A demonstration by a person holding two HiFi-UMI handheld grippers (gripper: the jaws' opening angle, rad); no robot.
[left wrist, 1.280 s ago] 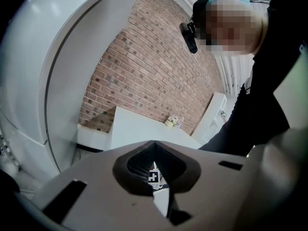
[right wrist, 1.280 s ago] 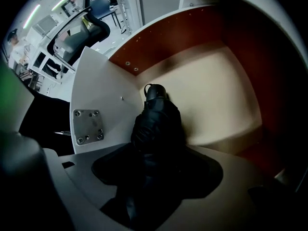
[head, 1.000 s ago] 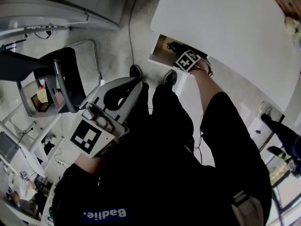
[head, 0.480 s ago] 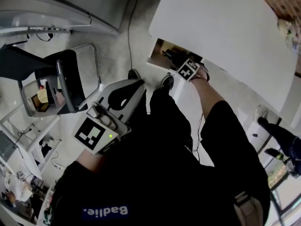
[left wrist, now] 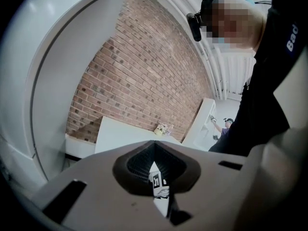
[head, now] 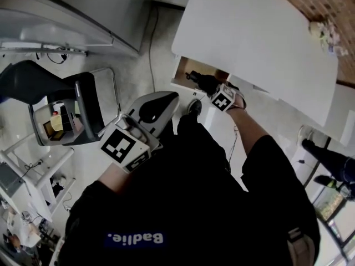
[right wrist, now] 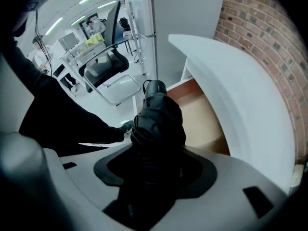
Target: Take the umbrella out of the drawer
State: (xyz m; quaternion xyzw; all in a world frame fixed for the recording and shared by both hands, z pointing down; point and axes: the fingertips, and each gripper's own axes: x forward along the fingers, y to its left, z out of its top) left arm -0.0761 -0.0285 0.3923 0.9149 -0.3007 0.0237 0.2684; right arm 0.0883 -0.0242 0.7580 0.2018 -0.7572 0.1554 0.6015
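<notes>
A black folded umbrella (right wrist: 156,124) is held between the jaws of my right gripper (right wrist: 154,177), handle end pointing away from me. In the head view the umbrella (head: 202,81) hangs over the open drawer (head: 186,71) under the white table (head: 255,32), with the right gripper (head: 211,88) shut on it and pointing steeply down. The drawer's wooden bottom (right wrist: 202,119) shows bare below the umbrella. My left gripper (head: 168,100) hovers over the floor near my knee, away from the drawer. Its jaws stand together with nothing between them, as the left gripper view (left wrist: 156,177) shows.
A black office chair (head: 83,110) stands at the left, with a grey cabinet (head: 72,10) behind it. A cable (head: 151,32) runs along the floor beside the table. A small pale object (head: 324,32) lies on the table's far corner. Another person (head: 327,159) stands at the right.
My right gripper has risen with the umbrella, lifting it up out of the drawer. The left gripper has also risen a little.
</notes>
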